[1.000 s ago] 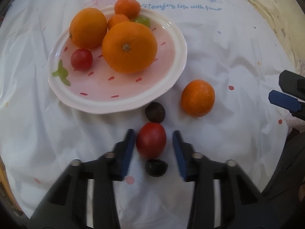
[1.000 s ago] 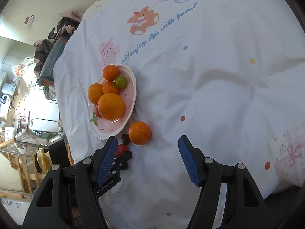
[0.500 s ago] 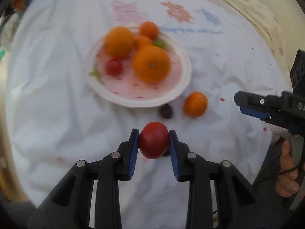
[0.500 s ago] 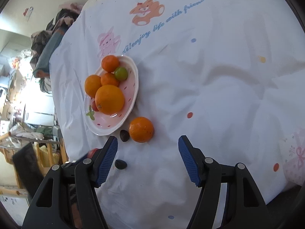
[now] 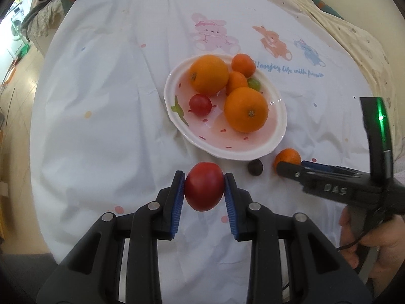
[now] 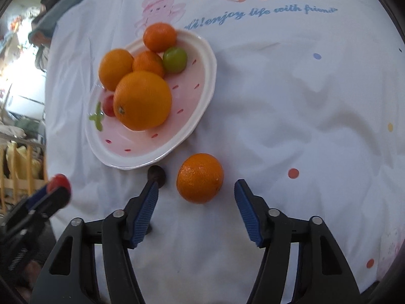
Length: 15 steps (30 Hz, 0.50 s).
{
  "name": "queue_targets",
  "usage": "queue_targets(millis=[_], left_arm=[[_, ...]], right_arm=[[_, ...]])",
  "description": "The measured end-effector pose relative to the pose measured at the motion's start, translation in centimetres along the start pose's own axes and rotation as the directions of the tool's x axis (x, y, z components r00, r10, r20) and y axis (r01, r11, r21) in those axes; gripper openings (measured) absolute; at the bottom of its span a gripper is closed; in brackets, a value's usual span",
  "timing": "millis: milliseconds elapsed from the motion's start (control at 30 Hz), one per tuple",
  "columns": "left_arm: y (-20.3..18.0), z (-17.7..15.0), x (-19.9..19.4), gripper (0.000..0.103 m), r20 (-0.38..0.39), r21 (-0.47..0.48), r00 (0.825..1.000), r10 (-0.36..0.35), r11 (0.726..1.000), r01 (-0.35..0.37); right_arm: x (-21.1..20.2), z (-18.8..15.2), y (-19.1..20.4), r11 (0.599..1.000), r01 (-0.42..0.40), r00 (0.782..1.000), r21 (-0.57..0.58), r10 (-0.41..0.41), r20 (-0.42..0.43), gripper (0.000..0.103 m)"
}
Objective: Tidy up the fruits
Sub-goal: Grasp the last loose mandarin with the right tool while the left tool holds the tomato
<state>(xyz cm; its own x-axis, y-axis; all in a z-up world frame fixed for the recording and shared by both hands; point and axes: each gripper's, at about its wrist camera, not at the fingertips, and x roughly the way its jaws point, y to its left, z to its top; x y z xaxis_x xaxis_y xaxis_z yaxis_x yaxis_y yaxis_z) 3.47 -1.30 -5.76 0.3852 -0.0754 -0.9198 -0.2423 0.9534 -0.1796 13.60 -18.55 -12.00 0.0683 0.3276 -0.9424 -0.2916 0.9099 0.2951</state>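
Observation:
My left gripper [image 5: 204, 190] is shut on a red tomato [image 5: 204, 189] and holds it above the cloth, just short of the pink plate [image 5: 253, 152]. The plate holds two big oranges [image 5: 246, 113], two small mandarins, a green grape [image 5: 254, 83] and a cherry tomato [image 5: 200, 104]. My right gripper [image 6: 196, 193] is open, its jaws on either side of a loose mandarin [image 6: 200, 178] on the cloth. A dark plum [image 6: 157, 174] lies beside its left finger. The left gripper with the tomato shows at the left of the right wrist view [image 6: 58, 185].
A white cloth with cartoon animals [image 5: 215, 35] covers the table. The table's edge drops off at the left, with room clutter beyond [image 5: 38, 12]. The plate also shows in the right wrist view [image 6: 177, 139].
My left gripper has closed on the tomato and lifted it off the cloth. My right gripper has moved down and forward until it straddles the loose mandarin.

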Motion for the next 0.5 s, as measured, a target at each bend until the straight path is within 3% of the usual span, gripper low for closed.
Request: queue_targets(millis=[67,200,367,500], left_arm=[[-0.1,0.0,0.0,0.027,0.004,0.006,1.000,0.002,1.000,-0.002],[-0.3,0.2,0.1,0.027,0.009,0.015,1.000,0.003,1.000,-0.003],[-0.2,0.4,0.1,0.027,0.009,0.009,1.000,0.002,1.000,-0.002],[0.3,0.9,0.0,0.027,0.018,-0.011,1.000,0.004,1.000,-0.004]], right_arm=[[0.3,0.1,0.0,1.000,0.011,1.000,-0.003,-0.011,0.003,0.063],[0.7,0.4,0.0,1.000,0.020,1.000,-0.013,-0.020,-0.004,0.042],[-0.3,-0.1,-0.8,0.999,-0.041,0.999,0.029,0.041,0.002,0.041],[-2.9,-0.2,-2.1,0.994,-0.076,0.996,0.079,0.072,0.059,0.041]])
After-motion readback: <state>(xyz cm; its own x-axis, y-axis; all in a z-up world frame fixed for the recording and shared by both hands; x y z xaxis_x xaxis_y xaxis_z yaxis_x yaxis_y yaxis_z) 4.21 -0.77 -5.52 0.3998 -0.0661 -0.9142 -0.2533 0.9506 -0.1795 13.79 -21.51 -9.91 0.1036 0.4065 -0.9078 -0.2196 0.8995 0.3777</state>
